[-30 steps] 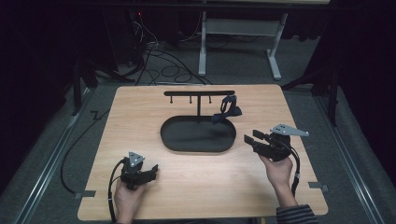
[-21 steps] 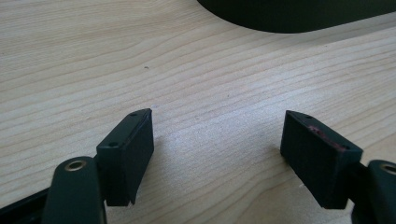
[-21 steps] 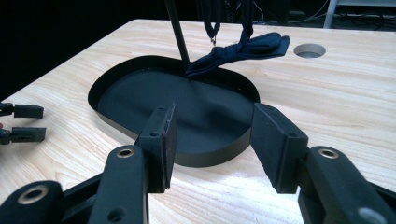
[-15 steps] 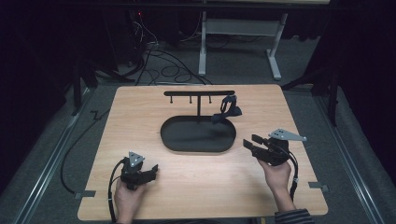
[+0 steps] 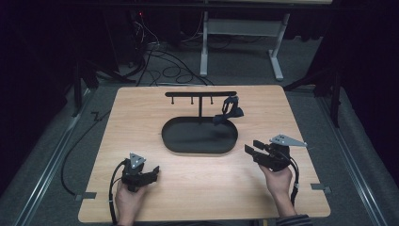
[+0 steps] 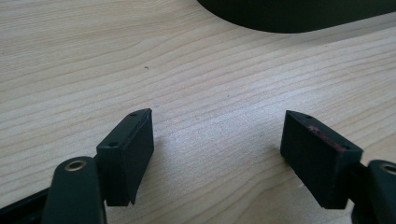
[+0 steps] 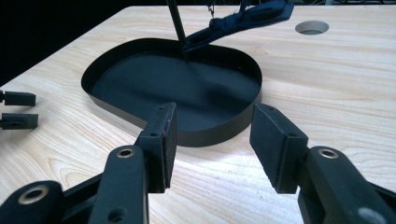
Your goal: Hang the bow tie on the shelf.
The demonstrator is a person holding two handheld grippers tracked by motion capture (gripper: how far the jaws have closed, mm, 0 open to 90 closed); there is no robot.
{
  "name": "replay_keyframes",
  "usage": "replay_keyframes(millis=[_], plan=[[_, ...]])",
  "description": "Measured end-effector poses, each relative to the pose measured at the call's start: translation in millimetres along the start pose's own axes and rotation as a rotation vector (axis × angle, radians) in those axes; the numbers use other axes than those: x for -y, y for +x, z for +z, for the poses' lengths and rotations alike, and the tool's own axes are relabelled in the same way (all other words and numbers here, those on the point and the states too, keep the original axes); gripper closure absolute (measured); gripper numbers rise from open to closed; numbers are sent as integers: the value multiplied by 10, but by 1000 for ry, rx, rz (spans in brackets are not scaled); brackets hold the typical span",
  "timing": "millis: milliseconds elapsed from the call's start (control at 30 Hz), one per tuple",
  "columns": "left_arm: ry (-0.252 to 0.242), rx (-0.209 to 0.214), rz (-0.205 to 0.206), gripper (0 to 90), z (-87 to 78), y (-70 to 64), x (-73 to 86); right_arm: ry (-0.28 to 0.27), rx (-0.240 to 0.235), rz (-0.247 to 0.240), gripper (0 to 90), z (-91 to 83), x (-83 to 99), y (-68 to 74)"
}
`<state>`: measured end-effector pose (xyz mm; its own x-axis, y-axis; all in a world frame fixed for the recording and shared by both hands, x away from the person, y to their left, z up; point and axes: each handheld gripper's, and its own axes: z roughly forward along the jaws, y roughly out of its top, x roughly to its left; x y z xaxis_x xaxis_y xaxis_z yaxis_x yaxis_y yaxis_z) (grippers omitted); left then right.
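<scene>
Right gripper [image 5: 251, 151] has drawn back; one tray [image 5: 179, 141], two open grippers.

A dark blue strap [image 5: 229, 110] hangs from the stand's right hook, trailing into the tray.

Floor: grey carpet [image 5: 42, 155] around a wooden table [image 5: 141, 108].
Upper centre: white desk frame [image 5: 242, 35] stands behind.
Upper left: black cables [image 5: 160, 61] sprawl.
Light: dim, dark edges.

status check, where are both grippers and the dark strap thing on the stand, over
Left gripper open, empty, near table edge. Right gripper open, empty, beside the tray. Dark strap hangs on the stand, untouched. Nothing in between.
</scene>
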<state>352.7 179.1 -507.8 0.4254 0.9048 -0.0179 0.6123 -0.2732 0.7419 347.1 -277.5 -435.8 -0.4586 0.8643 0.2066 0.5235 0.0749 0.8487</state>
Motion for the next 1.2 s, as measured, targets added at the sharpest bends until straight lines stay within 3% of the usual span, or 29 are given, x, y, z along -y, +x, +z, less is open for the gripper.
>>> replay_keyframes(millis=[967,1200], plan=[[0,0,1,263,0,0,0,43,-4,-1,529,159,229,84],[1,2,1,263,-1,-2,1,68,17,-27,529,222,305,120]])
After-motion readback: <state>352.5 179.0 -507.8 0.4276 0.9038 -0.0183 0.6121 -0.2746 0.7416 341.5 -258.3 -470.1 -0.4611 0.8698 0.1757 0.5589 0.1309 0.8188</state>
